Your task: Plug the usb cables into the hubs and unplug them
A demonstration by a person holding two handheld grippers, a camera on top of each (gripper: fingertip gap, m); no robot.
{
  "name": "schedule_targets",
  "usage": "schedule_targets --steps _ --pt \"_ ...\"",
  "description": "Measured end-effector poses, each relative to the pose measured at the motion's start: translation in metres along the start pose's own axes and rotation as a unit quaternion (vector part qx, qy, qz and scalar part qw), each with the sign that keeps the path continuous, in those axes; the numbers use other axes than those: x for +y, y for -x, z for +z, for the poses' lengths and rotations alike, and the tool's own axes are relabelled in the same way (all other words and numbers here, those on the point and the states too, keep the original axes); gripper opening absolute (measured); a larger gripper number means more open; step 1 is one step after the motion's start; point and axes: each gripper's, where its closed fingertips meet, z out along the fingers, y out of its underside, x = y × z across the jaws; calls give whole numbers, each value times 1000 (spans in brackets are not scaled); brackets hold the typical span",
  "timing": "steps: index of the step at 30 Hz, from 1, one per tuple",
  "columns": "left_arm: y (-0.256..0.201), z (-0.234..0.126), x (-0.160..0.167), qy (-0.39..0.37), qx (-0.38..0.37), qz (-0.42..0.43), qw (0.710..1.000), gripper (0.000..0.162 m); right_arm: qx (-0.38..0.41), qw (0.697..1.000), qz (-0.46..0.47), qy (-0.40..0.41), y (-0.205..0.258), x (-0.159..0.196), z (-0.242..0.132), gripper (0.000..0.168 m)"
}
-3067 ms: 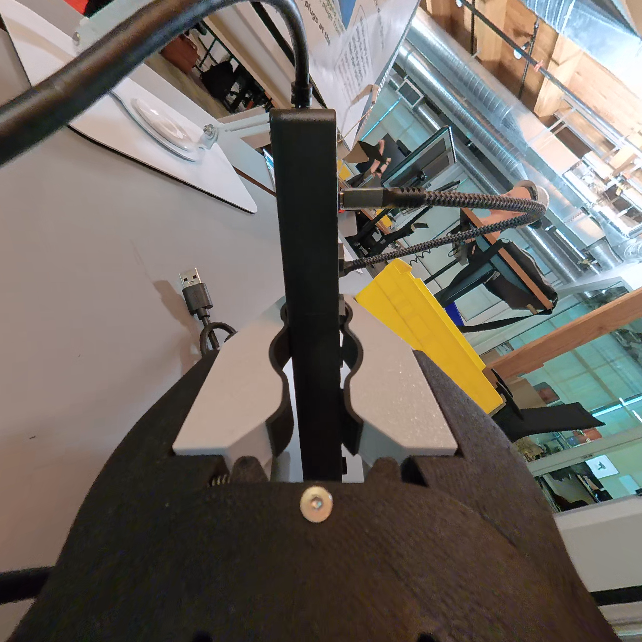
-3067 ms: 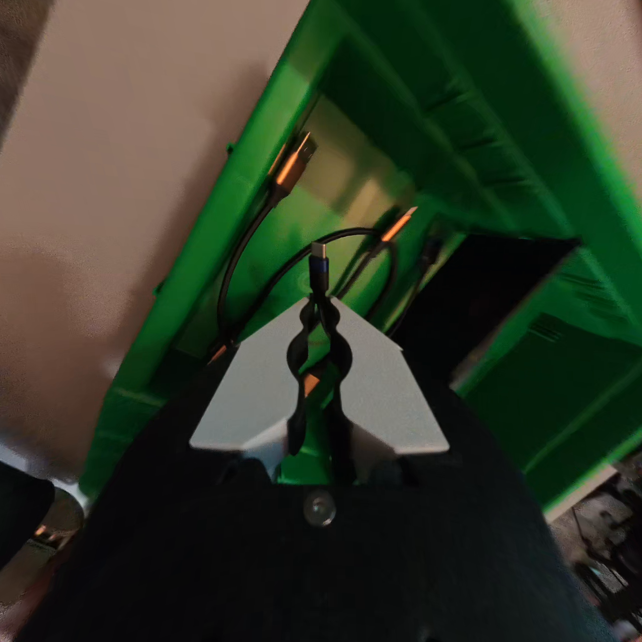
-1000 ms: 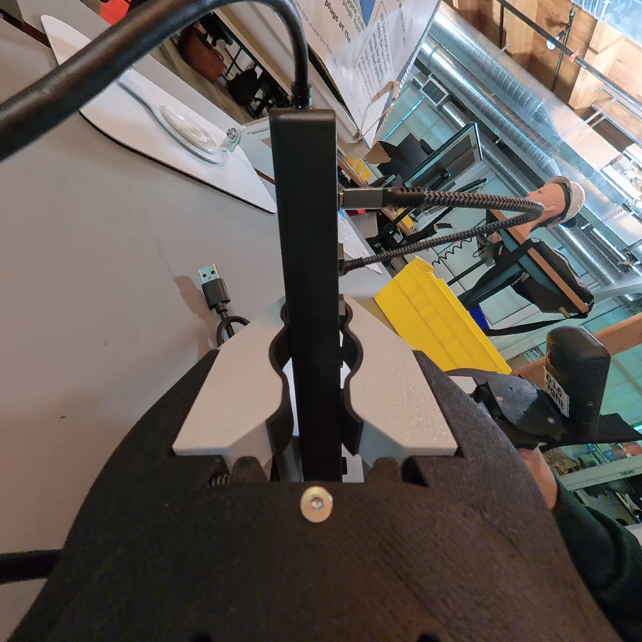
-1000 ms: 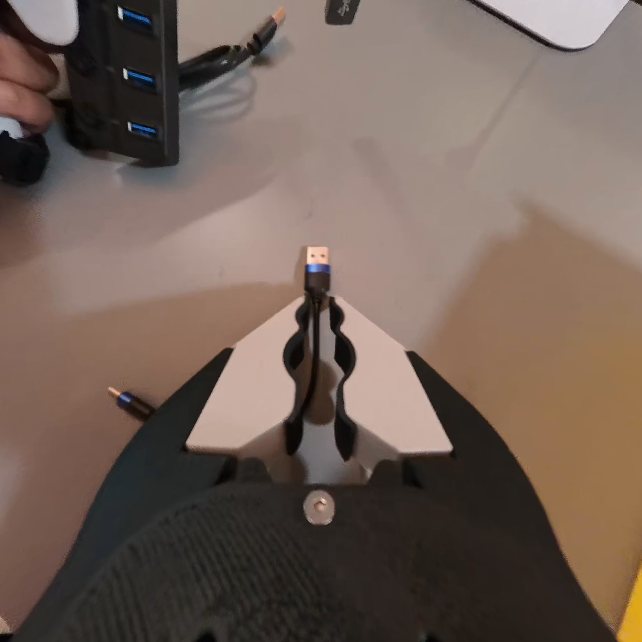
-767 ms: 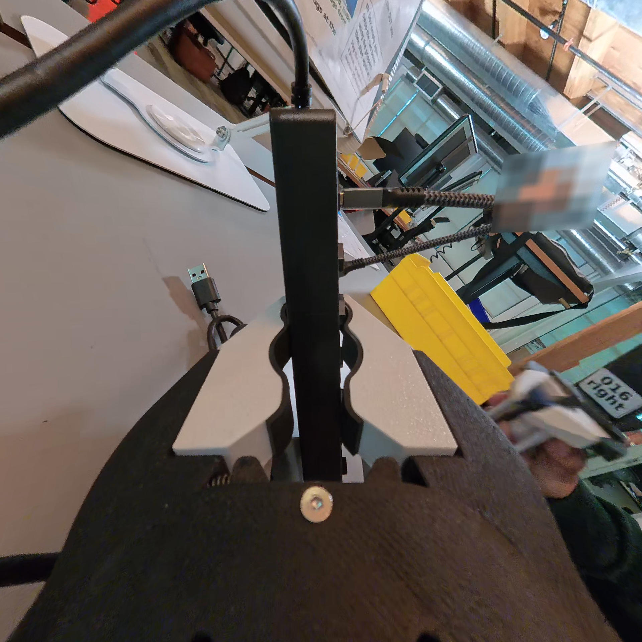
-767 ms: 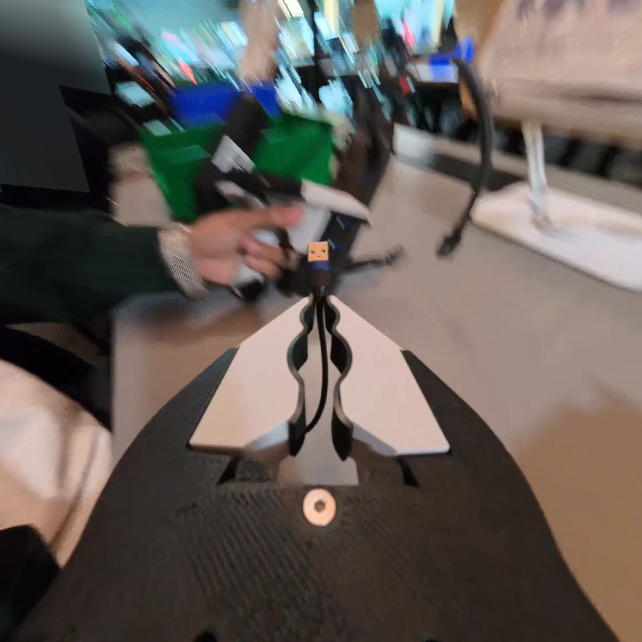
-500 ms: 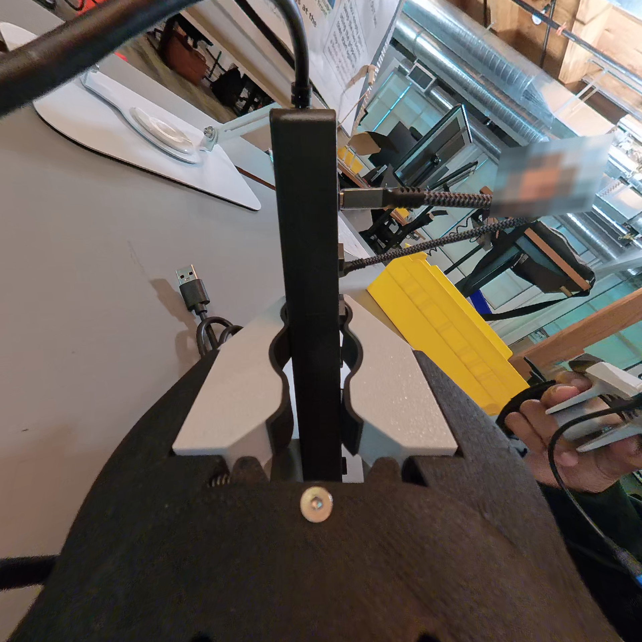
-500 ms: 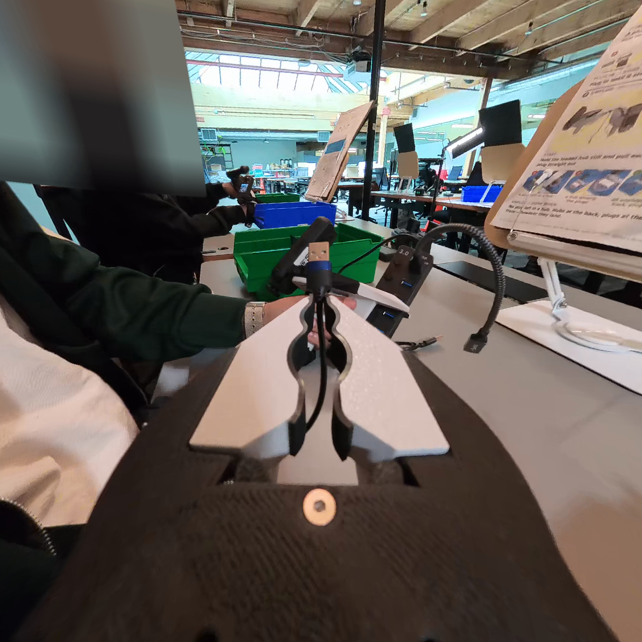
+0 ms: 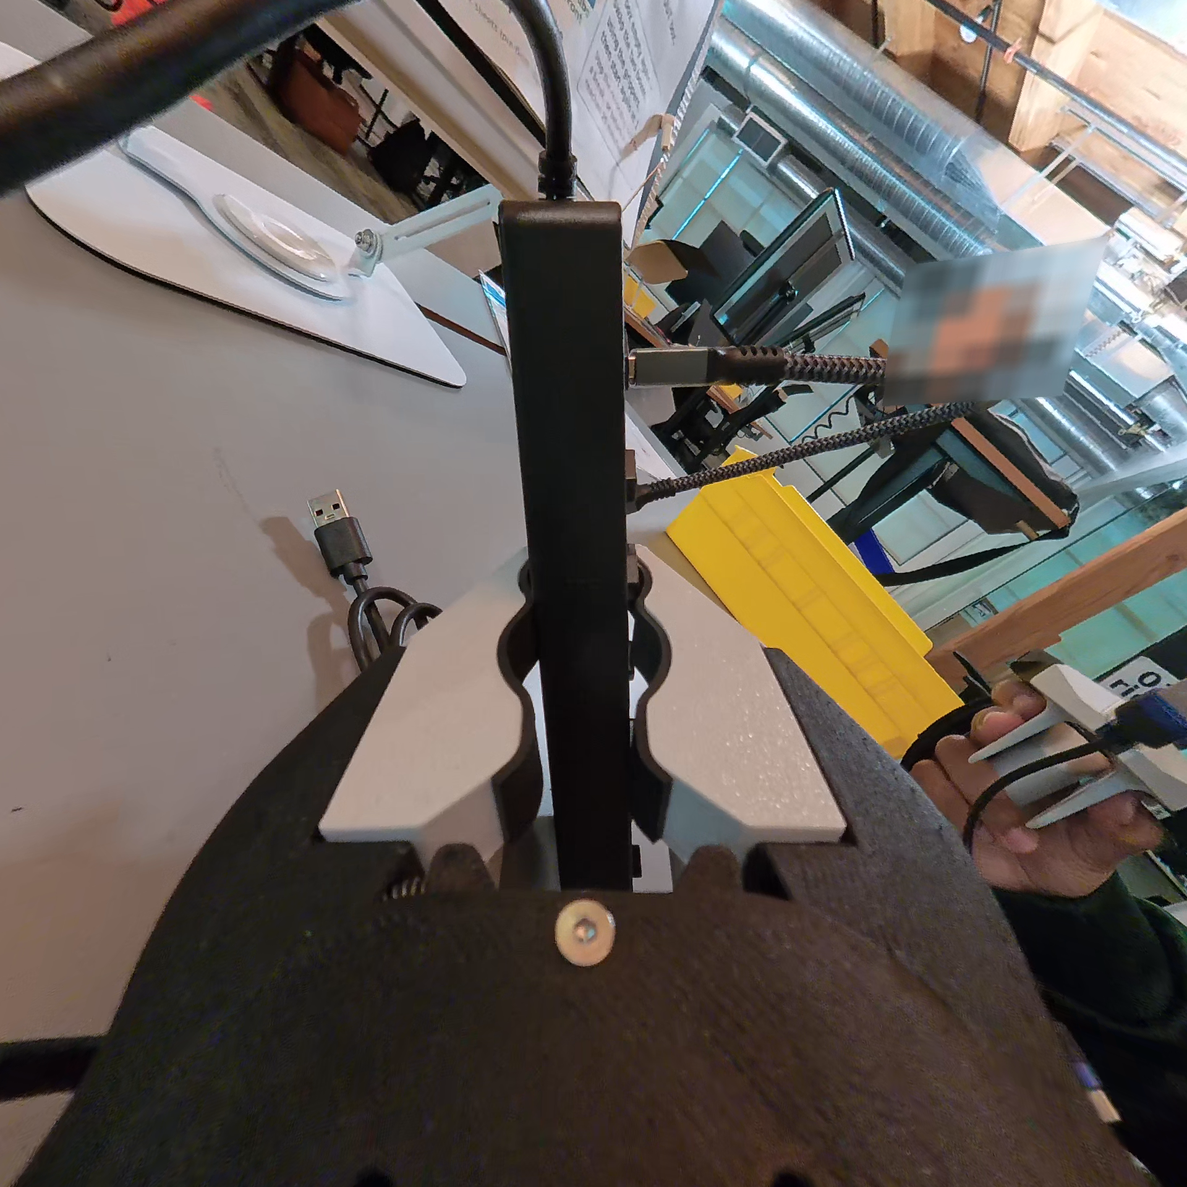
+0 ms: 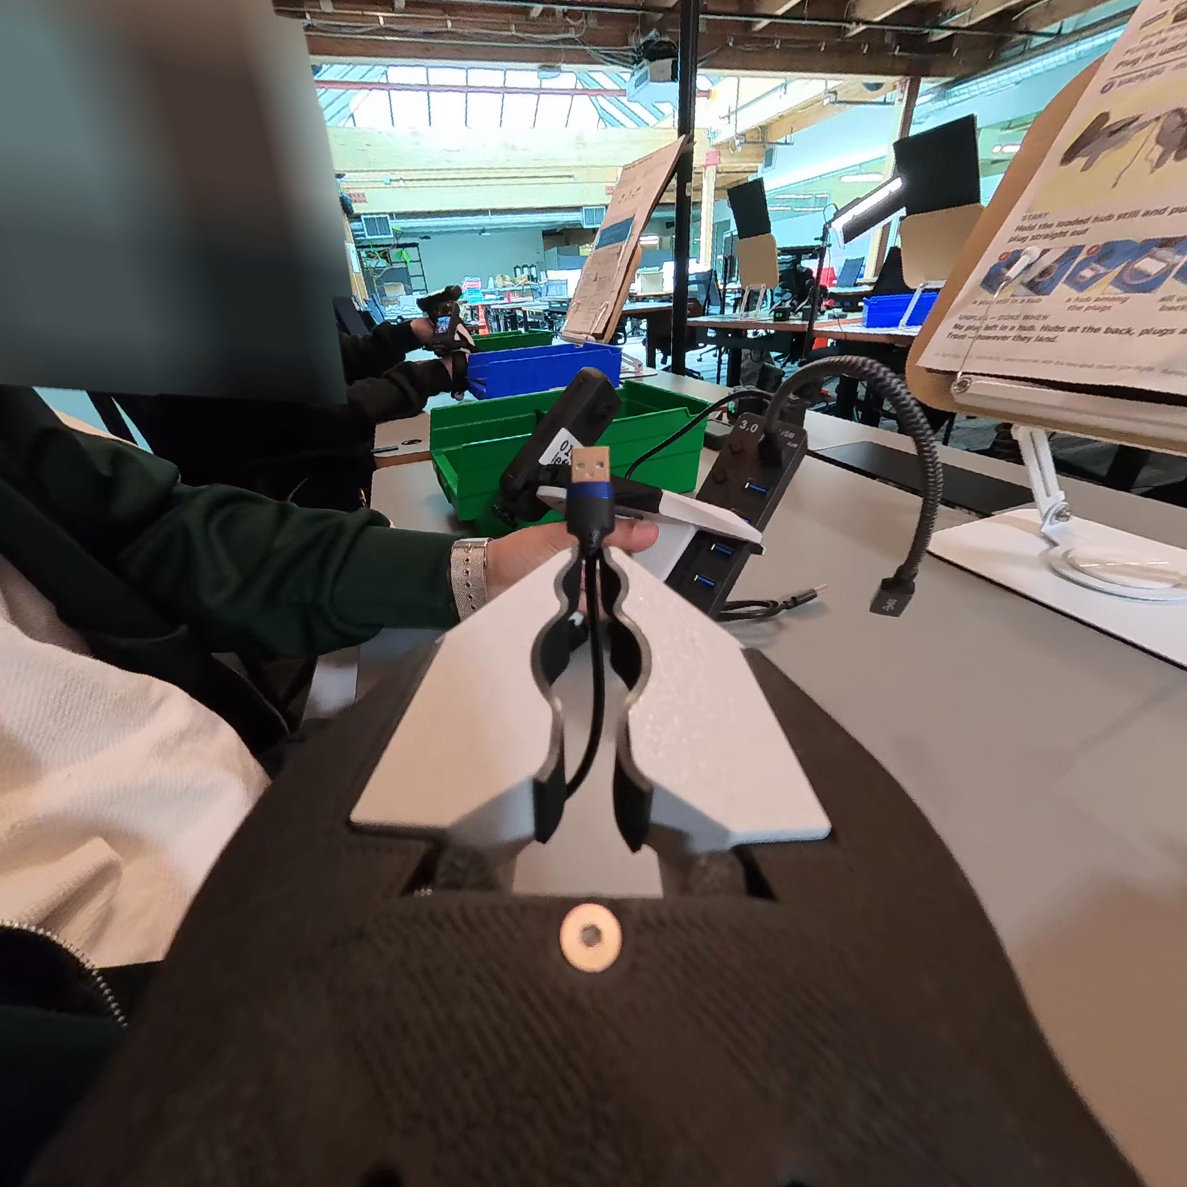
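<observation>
Black plastic fills the left gripper [image 9: 581,578], its jaws clamped on the hub [image 9: 565,449], which stands on edge above the grey table [image 9: 160,514]. One braided cable [image 9: 758,371] sits plugged into the hub's side at three o'clock, a second braided lead below it. The right gripper [image 10: 591,559] is pinched tight on a blue-collared usb plug [image 10: 589,488], metal tip up at twelve o'clock, with the hub's blue ports off at two o'clock. A loose black plug [image 9: 337,527] lies on the table at nine o'clock. Risk from here, I'd say: the plug reaches a port tilted or flipped and jams, or the thin cord lets it twist in the grip. Printed markings show on the hub's end and on an instruction sheet [image 10: 1079,244] at one o'clock.
</observation>
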Motion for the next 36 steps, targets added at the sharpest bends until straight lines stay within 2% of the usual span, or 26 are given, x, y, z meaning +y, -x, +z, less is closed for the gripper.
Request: schedule_targets --steps 36 --pt "0 1 2 4 -1 1 1000 21 7 1000 11 17 -3 10 5 4"
